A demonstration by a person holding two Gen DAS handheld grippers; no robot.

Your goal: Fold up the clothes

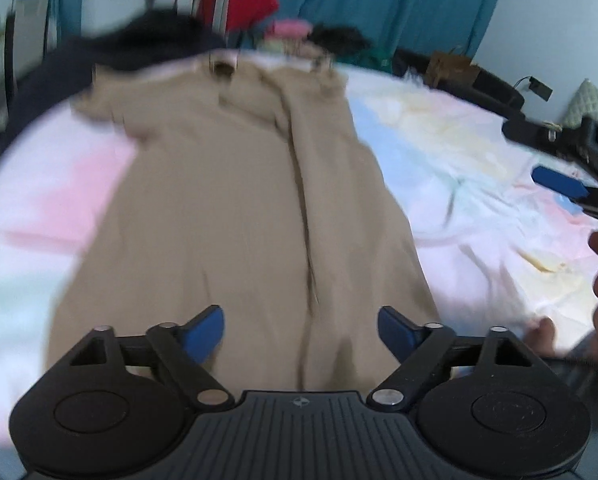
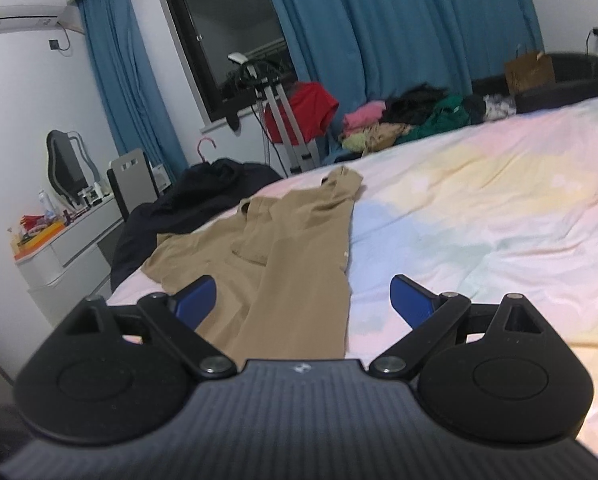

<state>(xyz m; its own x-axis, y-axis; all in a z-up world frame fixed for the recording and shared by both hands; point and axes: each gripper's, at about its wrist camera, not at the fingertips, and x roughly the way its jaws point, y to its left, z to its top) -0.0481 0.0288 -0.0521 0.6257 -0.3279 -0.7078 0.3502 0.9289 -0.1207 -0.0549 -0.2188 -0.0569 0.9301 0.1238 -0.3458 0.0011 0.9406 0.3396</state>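
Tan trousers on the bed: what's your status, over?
Left gripper open, right gripper open, both empty. Tan trousers flat on bedsheet, unfolded. Nothing in the way.

This is a bedroom in a home, with a bed point(image 2: 479, 216) under a pastel sheet, blue curtains point(image 2: 399, 20), a dressing table point(image 2: 71, 240) and an air conditioner point(image 2: 15, 4).
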